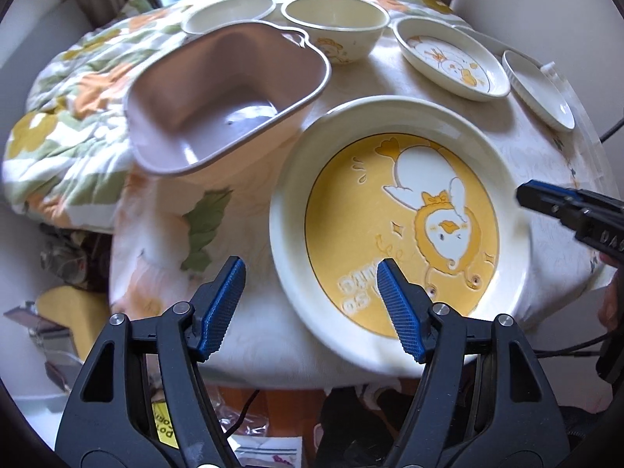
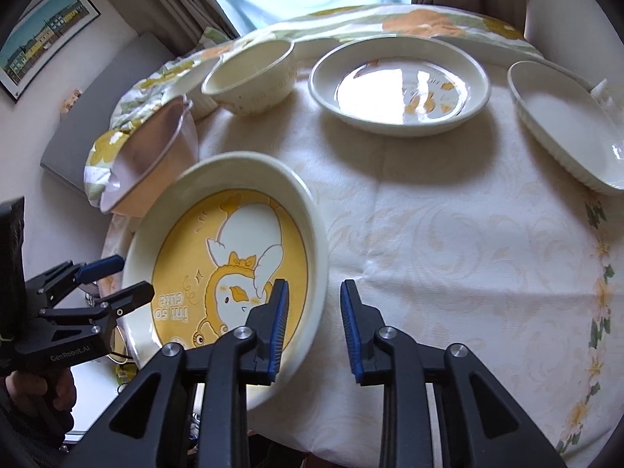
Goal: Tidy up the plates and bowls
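A large cream plate (image 1: 397,214) (image 2: 234,257) with a yellow duck picture lies at the near left of the round table. My left gripper (image 1: 312,273) (image 2: 130,277) is open; one finger hangs over the cloth, the other over the plate's yellow centre, with the rim below the gap. My right gripper (image 2: 315,286) (image 1: 526,197) is open at the plate's opposite rim, left pad over the plate and right pad over the tablecloth. Neither gripper's pads press on the plate. Farther back stand a cream bowl (image 1: 339,27) (image 2: 249,78), a small duck plate (image 1: 452,58) (image 2: 397,85) and a white ribbed oval dish (image 1: 538,89) (image 2: 565,124).
A pink rectangular tub (image 1: 218,97) (image 2: 156,144) rests tilted on a floral quilt (image 1: 70,117) beside the big plate. Another cream dish (image 1: 230,13) sits behind it. The cream tablecloth (image 2: 448,234) is bare at the right. Clutter and cables lie below the table's near edge.
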`<act>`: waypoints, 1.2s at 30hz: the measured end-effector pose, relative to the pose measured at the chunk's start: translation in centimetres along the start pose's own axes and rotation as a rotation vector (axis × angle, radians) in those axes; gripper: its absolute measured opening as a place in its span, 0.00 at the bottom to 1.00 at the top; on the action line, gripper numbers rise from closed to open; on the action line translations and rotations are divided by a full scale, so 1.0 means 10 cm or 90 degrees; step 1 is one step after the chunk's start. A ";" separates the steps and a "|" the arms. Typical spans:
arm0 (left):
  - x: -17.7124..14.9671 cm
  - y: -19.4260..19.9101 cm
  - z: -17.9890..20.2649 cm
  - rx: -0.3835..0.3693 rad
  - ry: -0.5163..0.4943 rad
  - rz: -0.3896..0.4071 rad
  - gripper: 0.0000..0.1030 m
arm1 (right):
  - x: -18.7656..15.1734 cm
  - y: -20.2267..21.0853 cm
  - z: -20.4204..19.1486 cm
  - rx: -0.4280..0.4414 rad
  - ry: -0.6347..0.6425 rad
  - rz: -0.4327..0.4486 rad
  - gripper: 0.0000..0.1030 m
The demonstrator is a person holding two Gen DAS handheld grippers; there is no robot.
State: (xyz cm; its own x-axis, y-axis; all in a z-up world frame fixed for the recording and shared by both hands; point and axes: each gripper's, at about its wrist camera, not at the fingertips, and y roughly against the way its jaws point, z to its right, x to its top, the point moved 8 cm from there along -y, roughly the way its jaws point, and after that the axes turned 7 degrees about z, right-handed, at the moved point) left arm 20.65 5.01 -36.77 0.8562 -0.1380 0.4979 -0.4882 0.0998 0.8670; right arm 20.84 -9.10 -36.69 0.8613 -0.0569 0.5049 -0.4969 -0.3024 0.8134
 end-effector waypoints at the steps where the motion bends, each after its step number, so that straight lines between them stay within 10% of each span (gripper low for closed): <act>1: 0.01 0.08 0.05 -0.001 0.002 0.006 0.66 | 0.02 0.09 0.02 0.005 -0.001 0.009 0.24; 9: 0.32 0.78 0.64 -0.027 -0.023 0.107 0.68 | 0.04 1.00 0.26 -0.016 0.038 0.105 0.24; 14: 0.67 1.16 1.06 -0.033 -0.065 0.178 1.00 | 0.09 1.46 0.45 -0.074 0.059 0.168 0.92; 24: 1.31 1.31 2.12 -0.089 -0.178 0.220 1.00 | 0.31 2.22 1.08 -0.157 0.033 0.246 0.92; 36: 2.20 0.54 3.09 -0.260 -0.270 0.102 1.00 | 0.47 2.23 2.03 -0.220 -0.176 0.212 0.93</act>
State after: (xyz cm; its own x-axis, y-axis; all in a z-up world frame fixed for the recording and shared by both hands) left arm 31.67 -27.96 -20.58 0.5947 -0.4617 0.6582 -0.4295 0.5096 0.7455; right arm 15.98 -35.41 -22.00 0.6241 -0.3585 0.6943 -0.7132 0.1016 0.6935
